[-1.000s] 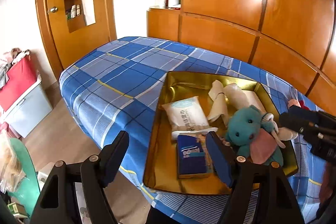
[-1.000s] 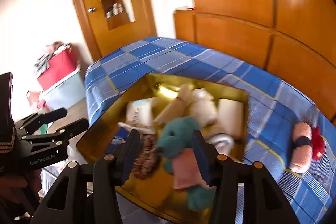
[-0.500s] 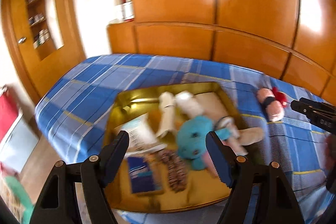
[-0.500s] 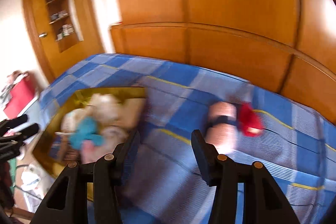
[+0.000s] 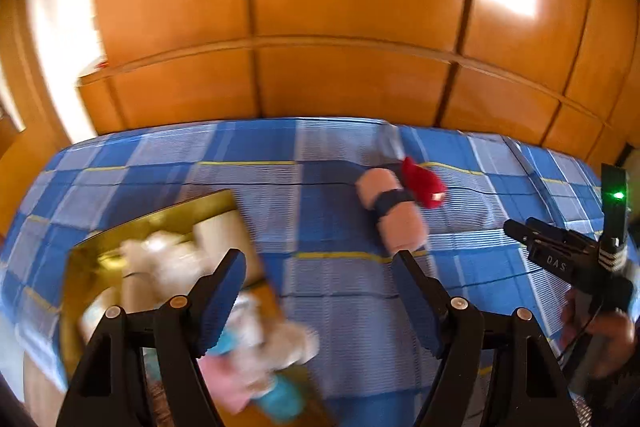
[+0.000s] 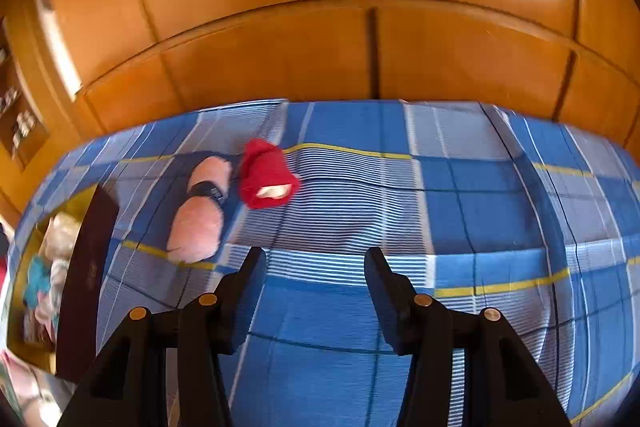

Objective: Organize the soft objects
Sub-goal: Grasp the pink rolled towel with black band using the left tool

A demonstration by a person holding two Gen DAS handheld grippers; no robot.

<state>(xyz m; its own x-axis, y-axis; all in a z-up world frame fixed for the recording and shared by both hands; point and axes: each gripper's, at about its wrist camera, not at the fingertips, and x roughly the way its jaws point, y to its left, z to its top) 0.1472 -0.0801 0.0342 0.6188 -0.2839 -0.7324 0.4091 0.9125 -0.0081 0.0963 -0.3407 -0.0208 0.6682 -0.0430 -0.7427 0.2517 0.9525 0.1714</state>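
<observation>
A pink fuzzy roll with a dark band [image 5: 394, 213] [image 6: 200, 209] lies on the blue checked bed, with a red soft piece [image 5: 424, 181] [image 6: 266, 175] beside it. A gold tray [image 5: 120, 239] [image 6: 86, 201] holds a teal plush toy [image 5: 280, 393] [image 6: 36, 277] and several pale soft things, blurred. My left gripper [image 5: 318, 291] is open and empty, above the bed between the tray and the pink roll. My right gripper [image 6: 316, 279] is open and empty, nearer than the two loose pieces and to their right; it also shows in the left wrist view [image 5: 532, 231].
The bed [image 6: 480, 195] runs along a wall of orange wooden cupboard panels [image 5: 320, 27]. A dark upright flap [image 6: 86, 279] stands at the tray's right side in the right wrist view. Shelves [image 6: 16, 123] show at far left.
Both views have swung right, away from the tray and toward the pink roll and red piece. The tray has slid to the left edge. Both grippers stay open and empty.
</observation>
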